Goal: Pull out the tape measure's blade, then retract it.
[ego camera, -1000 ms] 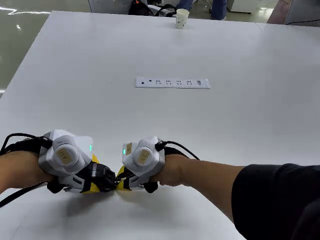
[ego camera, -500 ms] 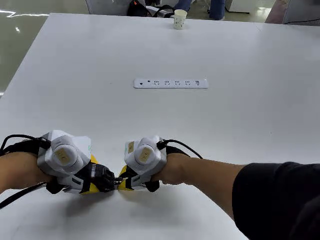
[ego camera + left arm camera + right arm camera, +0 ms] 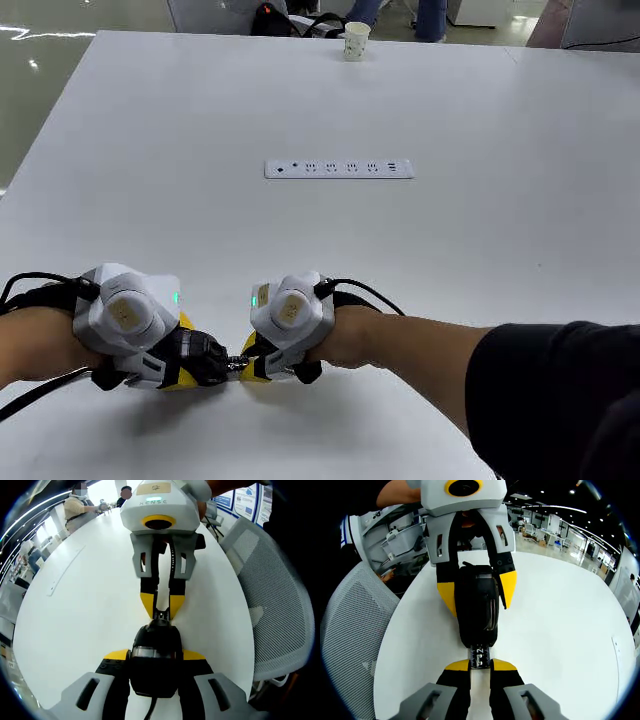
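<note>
- The tape measure (image 3: pixel 477 612) is sitting low over the near edge of the white workbench (image 3: pixel 300 240), between the two grippers; a short stretch of numbered blade (image 3: pixel 479 656) is now showing at its mouth, where a second ago we were seeing almost none.
- The left gripper (image 3: pixel 156 656) is keeping its jaws closed firmly on the two sides of the black case, anchoring it.
- The right gripper (image 3: pixel 480 667) is pinching the blade's end, its jaws all but closed; in the head view it is sitting slightly farther from the left one than a second ago, so the gap is opening.
- We are judging the pull as only just begun; most of the blade is probably waiting inside, and retracting is not yet due.
- The power strip (image 3: pixel 338 168) and paper cup (image 3: pixel 354 41) are lying well apart up the table; their small drift in the head view is coming from the headset moving.
</note>
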Tool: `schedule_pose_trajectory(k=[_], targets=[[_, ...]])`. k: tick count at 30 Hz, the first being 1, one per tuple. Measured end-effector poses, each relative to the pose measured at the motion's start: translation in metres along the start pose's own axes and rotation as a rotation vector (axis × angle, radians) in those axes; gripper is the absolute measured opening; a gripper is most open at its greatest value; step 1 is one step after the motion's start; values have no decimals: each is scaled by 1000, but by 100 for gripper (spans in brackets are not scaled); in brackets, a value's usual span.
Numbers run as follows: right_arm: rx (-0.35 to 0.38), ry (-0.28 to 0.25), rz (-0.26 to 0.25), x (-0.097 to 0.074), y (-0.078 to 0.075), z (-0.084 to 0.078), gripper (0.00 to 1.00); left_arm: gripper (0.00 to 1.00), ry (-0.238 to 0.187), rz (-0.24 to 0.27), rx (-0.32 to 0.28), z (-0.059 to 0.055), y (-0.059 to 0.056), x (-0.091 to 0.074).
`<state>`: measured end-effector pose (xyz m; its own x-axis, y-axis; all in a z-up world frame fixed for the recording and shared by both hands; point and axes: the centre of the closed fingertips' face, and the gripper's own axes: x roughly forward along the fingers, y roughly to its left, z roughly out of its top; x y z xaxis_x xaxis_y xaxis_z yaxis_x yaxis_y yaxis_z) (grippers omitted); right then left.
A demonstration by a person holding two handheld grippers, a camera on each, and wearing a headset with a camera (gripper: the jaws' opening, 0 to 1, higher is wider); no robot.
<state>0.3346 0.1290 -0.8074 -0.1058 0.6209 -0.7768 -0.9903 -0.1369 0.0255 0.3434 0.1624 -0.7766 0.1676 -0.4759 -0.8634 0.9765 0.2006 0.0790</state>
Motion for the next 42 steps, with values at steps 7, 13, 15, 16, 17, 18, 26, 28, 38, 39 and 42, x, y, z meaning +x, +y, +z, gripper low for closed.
schedule_pose_trajectory(k=[7,13,15,16,17,18,26,28,38,39,42], targets=[[5,2,-1,0,-1,-2,10,32,0,2,-3,-1,2,1],[5,5,-1,-1,0,-2,10,32,-3,3,-4,-1,1,0],[7,7,0,-2,-1,-3,10,32,-4,4,-5,-1,2,0],[7,7,1,-2,-1,-3,10,32,-4,5,-5,-1,2,0],[9,8,0,-3,-2,-4,10,32,-5,4,-7,-1,2,1],[10,8,1,-3,-2,-5,10,32,-5,5,-7,-1,2,0],[17,13,1,-8,-2,-9,10,32,-4,8,-10,-1,2,0],[21,15,1,-8,-2,-10,10,32,-3,8,-10,-1,2,1],[27,18,1,-13,-2,-15,10,32,-2,9,-13,-1,2,1],[28,19,0,-13,-2,-16,10,32,-2,9,-13,-1,3,1],[27,21,-1,-14,-2,-17,10,32,-2,10,-14,-1,2,1]])
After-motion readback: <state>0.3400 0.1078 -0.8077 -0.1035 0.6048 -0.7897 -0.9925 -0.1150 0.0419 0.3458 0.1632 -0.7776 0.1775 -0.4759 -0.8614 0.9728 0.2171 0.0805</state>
